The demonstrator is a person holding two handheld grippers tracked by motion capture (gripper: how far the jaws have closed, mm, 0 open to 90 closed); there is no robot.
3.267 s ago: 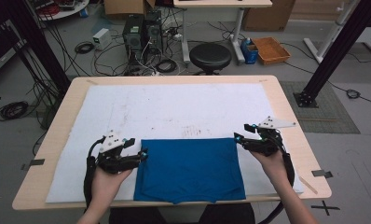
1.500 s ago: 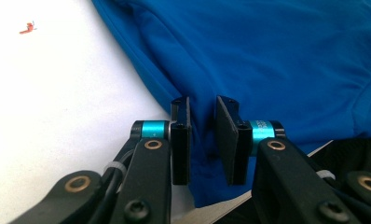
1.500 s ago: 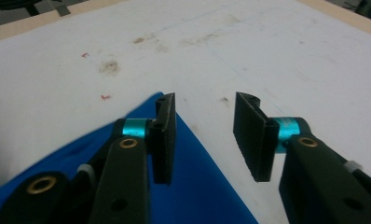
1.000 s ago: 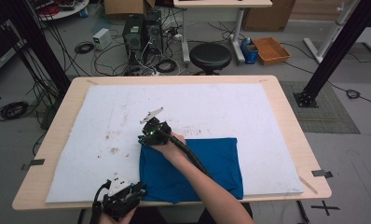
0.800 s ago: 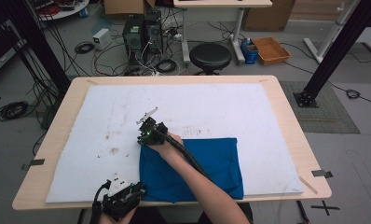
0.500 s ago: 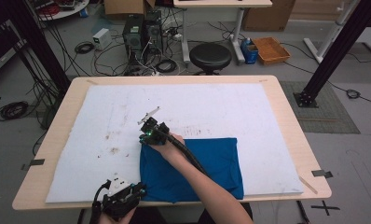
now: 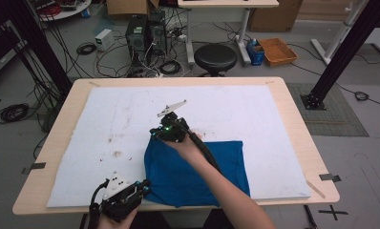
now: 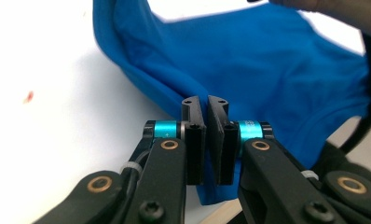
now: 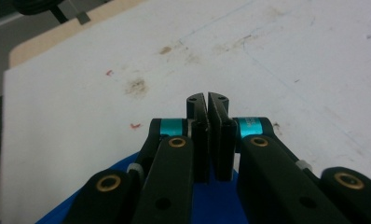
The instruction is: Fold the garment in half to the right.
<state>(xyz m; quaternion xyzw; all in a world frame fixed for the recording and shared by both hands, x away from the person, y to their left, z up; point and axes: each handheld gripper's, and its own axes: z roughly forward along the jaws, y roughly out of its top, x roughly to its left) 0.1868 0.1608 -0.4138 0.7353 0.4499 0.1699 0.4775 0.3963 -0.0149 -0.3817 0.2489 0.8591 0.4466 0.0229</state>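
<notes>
A blue cloth (image 7: 178, 176) lies folded on the white mat (image 7: 107, 124) near the table's front edge. My right gripper (image 7: 155, 137) reaches across to the cloth's far left corner, and its jaws are shut on that corner. In the right gripper view the gripper (image 9: 207, 97) has blue cloth (image 9: 216, 200) under its closed jaws. My left gripper (image 7: 146, 187) sits at the near left corner by the table edge. Its jaws have just been closing and now pinch the cloth. In the left gripper view the gripper (image 8: 207, 100) holds a raised fold of the cloth (image 8: 249, 60).
The mat carries brown and red stains (image 7: 114, 140) left of the cloth. The wooden table edge (image 7: 40, 200) runs just below the left gripper. Beyond the table stand a black stool (image 7: 216, 56), computer cases (image 7: 138, 33), cables and black frame posts (image 7: 341, 47).
The right gripper has risen and shifted slightly away with the cloth's far left corner. The left gripper has lifted a little at the near corner.
</notes>
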